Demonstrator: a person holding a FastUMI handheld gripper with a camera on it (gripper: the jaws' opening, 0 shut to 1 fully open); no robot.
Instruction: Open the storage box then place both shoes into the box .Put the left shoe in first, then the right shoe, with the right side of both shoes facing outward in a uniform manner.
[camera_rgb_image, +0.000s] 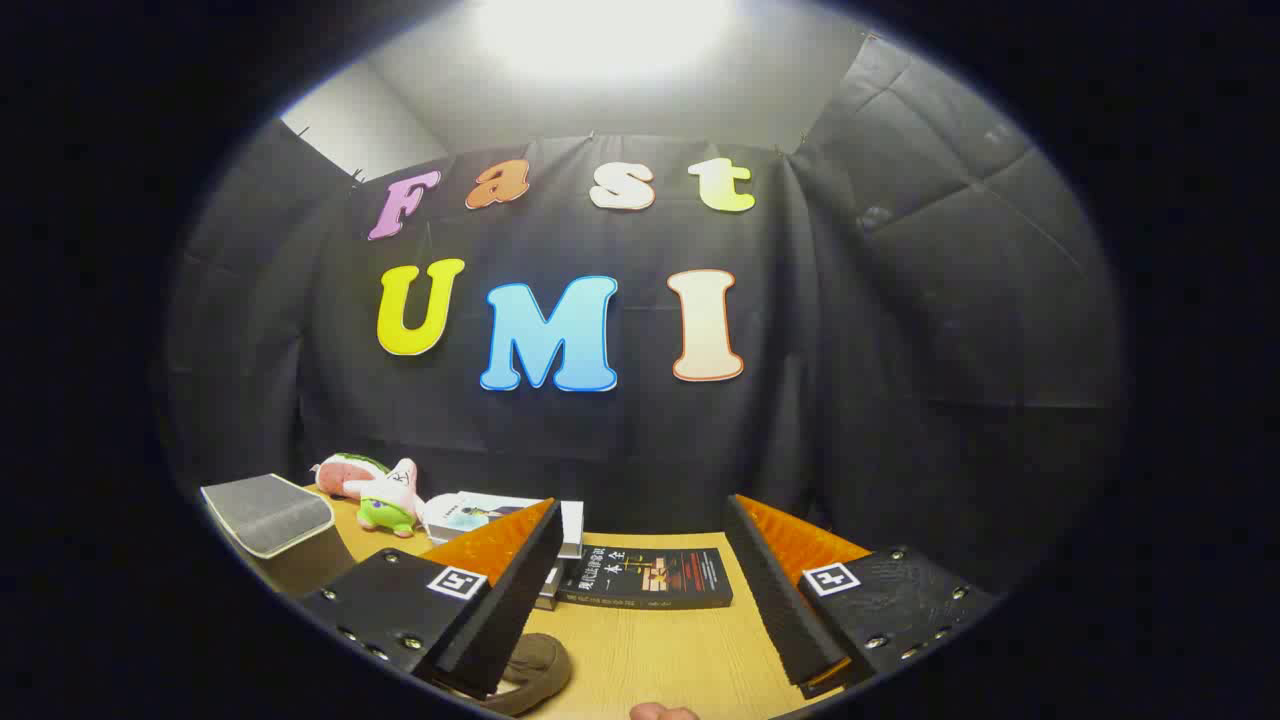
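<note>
My gripper (645, 525) is open and held above a wooden table (680, 650), with nothing between its fingers. A brown shoe (530, 672) lies on the table below the left finger (505, 590), partly hidden by it. A grey box with a light rim (270, 520) stands to the left of the left finger; I cannot tell whether it is the storage box or how its lid stands.
A black book (650, 578) lies on the table just beyond the fingers. A white book (480, 512) and a pink and green plush toy (380, 490) sit at the back left by the black cloth wall. A fingertip (662, 712) shows at the near table edge.
</note>
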